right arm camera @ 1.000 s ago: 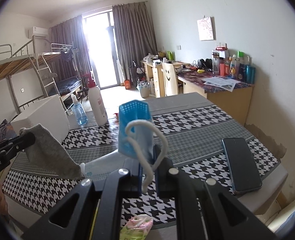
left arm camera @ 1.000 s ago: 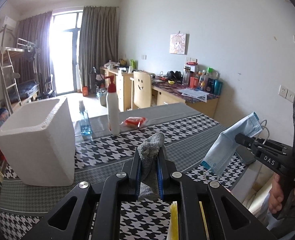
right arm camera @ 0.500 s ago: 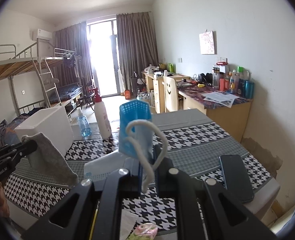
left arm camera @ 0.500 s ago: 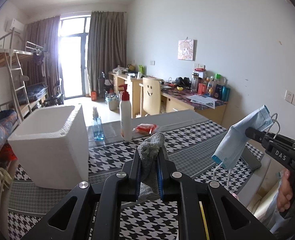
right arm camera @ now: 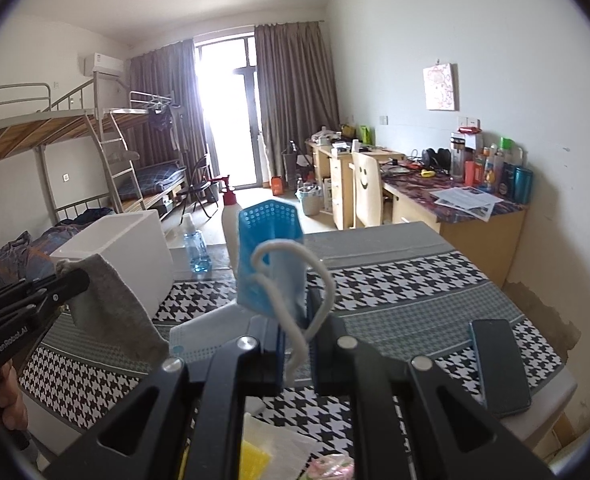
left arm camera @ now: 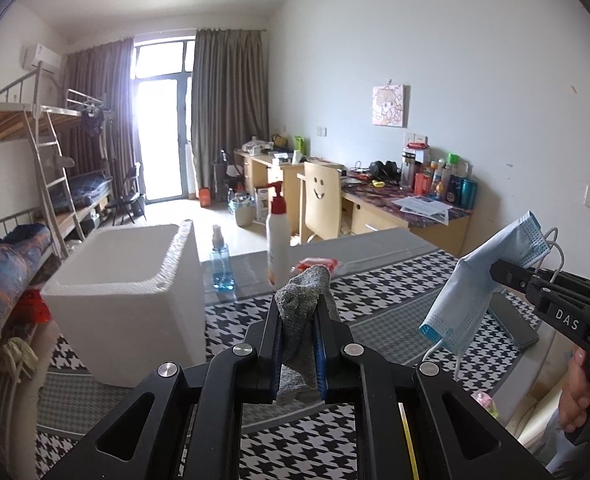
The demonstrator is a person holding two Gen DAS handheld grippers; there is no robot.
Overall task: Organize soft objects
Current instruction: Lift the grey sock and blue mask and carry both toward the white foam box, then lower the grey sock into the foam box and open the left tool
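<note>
you're mid-carry: left gripper (left arm camera: 299,320) fingers pinching the grey sock (left arm camera: 301,312), right gripper (right arm camera: 295,320) fingers pinching the blue mask (right arm camera: 269,260). next, likely bring both over the white foam box (left arm camera: 135,280).

— Where does the foam box (left arm camera: 135,296) stand?
— On the table's (left arm camera: 379,280) left side; the spray bottle (left arm camera: 219,260) and pump bottle (left arm camera: 277,248) stand near its far edge, the phone (right arm camera: 497,364) by the right edge.

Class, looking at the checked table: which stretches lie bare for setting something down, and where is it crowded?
Bare: the checked cloth between the white foam box and the dark phone. Crowded: the far edge, with spray bottle, pump bottle and red packet.
</note>
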